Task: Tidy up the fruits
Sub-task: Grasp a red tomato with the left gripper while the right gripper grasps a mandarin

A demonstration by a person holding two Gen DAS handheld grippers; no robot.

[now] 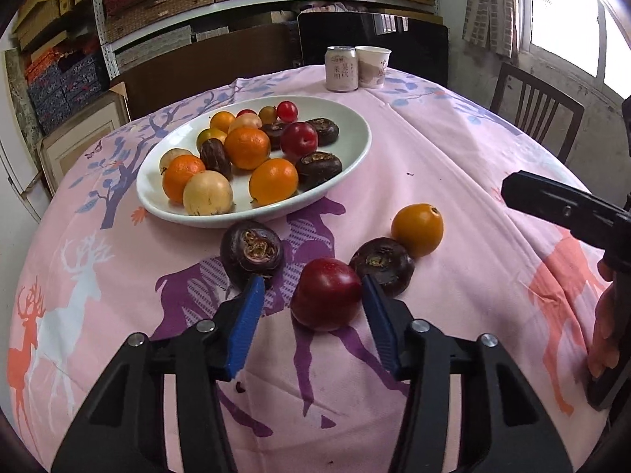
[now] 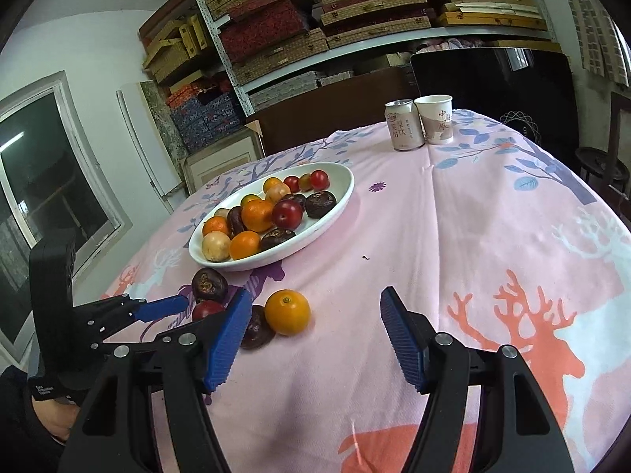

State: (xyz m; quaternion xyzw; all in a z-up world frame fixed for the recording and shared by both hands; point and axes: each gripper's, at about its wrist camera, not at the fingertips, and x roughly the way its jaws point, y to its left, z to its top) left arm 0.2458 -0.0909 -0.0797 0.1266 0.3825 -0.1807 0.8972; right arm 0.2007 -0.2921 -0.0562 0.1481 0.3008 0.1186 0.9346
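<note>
A white oval plate point(image 1: 355, 149) point(image 2: 339, 201) holds several oranges, plums, dark passion fruits and small tomatoes. On the cloth in front of it lie a red plum point(image 1: 327, 293) point(image 2: 207, 309), two dark passion fruits point(image 1: 252, 248) point(image 1: 382, 260) and an orange point(image 1: 418, 228) point(image 2: 287, 311). My left gripper point(image 1: 313, 295) is open, its blue fingers on either side of the red plum, which rests on the cloth. My right gripper point(image 2: 315, 315) is open and empty, low over the cloth just right of the orange.
A drink can point(image 1: 341, 67) point(image 2: 404, 125) and a paper cup point(image 1: 372, 66) point(image 2: 435, 119) stand at the table's far edge. Chairs point(image 1: 536, 106) and shelves of boxes point(image 2: 315, 23) stand behind the table. The pink deer-print cloth point(image 2: 493, 216) covers the table.
</note>
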